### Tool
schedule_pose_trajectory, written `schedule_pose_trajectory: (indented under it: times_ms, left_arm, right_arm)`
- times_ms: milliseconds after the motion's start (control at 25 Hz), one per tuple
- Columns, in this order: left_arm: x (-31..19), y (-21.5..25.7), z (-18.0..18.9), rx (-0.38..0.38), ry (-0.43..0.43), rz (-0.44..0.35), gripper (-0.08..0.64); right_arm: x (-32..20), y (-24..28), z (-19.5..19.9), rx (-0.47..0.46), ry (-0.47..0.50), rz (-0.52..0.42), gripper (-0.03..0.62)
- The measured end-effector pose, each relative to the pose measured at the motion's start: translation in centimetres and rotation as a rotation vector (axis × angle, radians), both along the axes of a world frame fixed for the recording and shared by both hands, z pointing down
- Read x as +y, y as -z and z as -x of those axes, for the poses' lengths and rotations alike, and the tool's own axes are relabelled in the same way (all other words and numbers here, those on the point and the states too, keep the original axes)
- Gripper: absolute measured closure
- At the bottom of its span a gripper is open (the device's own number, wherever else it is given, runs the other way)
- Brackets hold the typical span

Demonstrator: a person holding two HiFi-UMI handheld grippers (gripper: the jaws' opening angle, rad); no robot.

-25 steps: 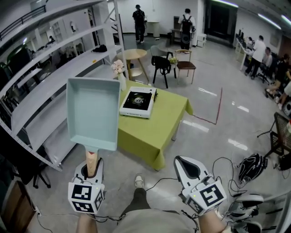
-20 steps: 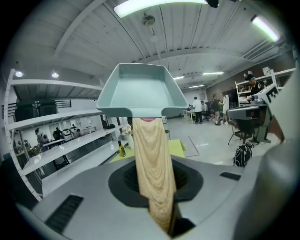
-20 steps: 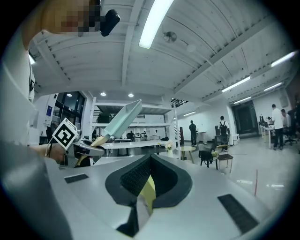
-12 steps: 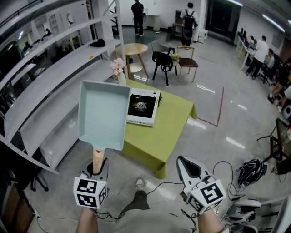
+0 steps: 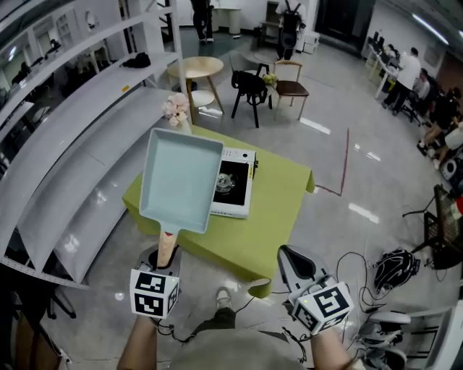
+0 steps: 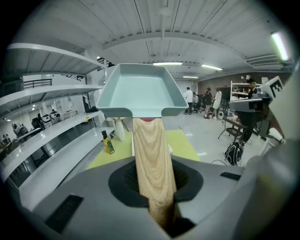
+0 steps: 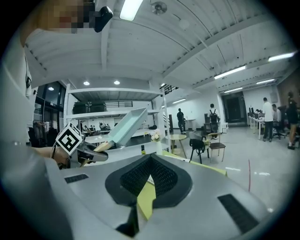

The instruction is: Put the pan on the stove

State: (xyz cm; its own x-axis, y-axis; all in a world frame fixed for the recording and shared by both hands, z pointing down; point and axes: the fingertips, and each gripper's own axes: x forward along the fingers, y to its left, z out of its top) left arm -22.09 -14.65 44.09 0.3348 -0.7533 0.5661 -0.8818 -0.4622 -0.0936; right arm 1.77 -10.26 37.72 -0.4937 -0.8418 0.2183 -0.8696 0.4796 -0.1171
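One step of two appears done — the pan (image 5: 181, 179) is in the air, wooden handle (image 5: 166, 249) clamped in the left tongs (image 5: 160, 261), well apart from the stove (image 5: 233, 194) on the green table (image 5: 278, 209). Remaining: carry it over and set it down. Right tongs (image 5: 291, 259) closed together, empty.

Overall light: bright and even indoors across all three views.
Source: ceiling light strips (image 7: 130, 8) shone from overhead, and one strip (image 6: 280, 44) glowed hard at the left gripper view's right edge.
Glare: pale reflections lay on the glossy floor (image 5: 362, 213).
Shadows: soft, with a dim band under the near edge of the table (image 5: 278, 195).
Distortion: strong fisheye. The shelves (image 5: 79, 108) bowed, and both gripper views had dark rounded corners.
Focus: the pan (image 6: 140, 89) was sharp, while distant people were small and indistinct.
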Motion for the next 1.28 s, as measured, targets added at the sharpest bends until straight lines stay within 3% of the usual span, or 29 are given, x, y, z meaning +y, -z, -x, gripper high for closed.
schedule_pose_trajectory:
  times_ms: [480,1280]
  left_arm:
    - [-9.5,-6.8,-1.9,0.006,-0.106,0.17,0.492]
    - [-14.3,-15.1,-5.6,-0.021,-0.001,0.395,0.491]
  right_arm:
    - [-9.8,-3.7,2.7,0.029,-0.01,0.1,0.586]
    - [-16.9,-7.7,0.9,-0.005,0.151,0.219,0.586]
